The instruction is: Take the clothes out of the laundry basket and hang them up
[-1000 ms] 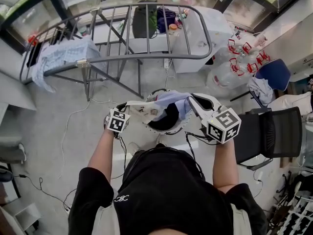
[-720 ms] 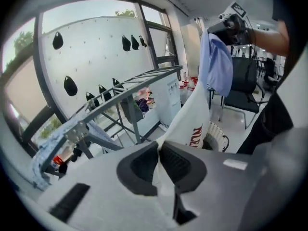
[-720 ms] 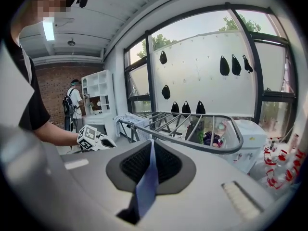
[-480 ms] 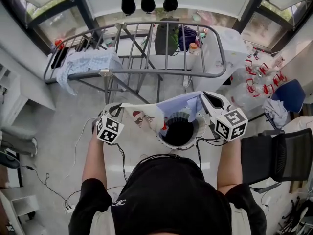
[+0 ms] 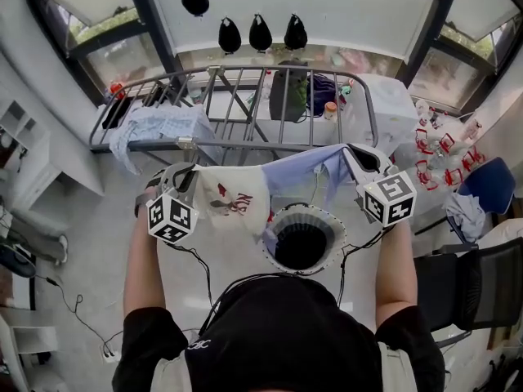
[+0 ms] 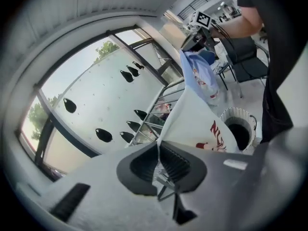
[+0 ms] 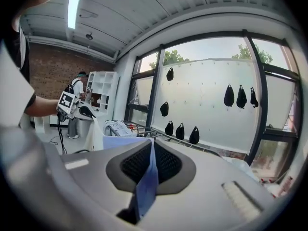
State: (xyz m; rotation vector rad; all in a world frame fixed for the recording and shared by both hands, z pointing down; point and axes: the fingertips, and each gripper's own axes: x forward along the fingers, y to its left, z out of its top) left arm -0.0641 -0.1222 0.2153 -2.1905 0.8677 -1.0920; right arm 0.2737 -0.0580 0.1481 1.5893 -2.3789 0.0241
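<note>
Two grips on one thing: a soft garment (image 5: pixel 237 198), white with a red print on its left half and light blue on its right half, stretched wide in the air. Clamped at its left top corner by the left gripper (image 5: pixel 183 172), with the white cloth (image 6: pixel 202 124) pressed thin between the ribbed dark pads (image 6: pixel 175 163). Clamped at the opposite corner by the right gripper (image 5: pixel 350 152), with a strip of the blue cloth (image 7: pixel 144 191) running down between its closed pads (image 7: pixel 135 163). Held by the two far corners most probably to spread the fabric flat, so that no fold sits in it at hanging. Hangs right above the round white ribbed laundry basket (image 5: pixel 337 233), fully lifted out of it; only a dark inside visible there, so cannot say whether more clothes lie at the bottom. Faces the grey metal drying rack (image 5: pixel 229 143), near it, but cannot tell whether touching the front bar. On the left end of that rack, already draped: a pale blue checked cloth (image 5: pixel 163 125). Looks like the carrying step, with the hanging itself not yet done. Next probably needs lifting the top edge over a free bar and lowering both corners evenly, otherwise risks a slide to one side.
</note>
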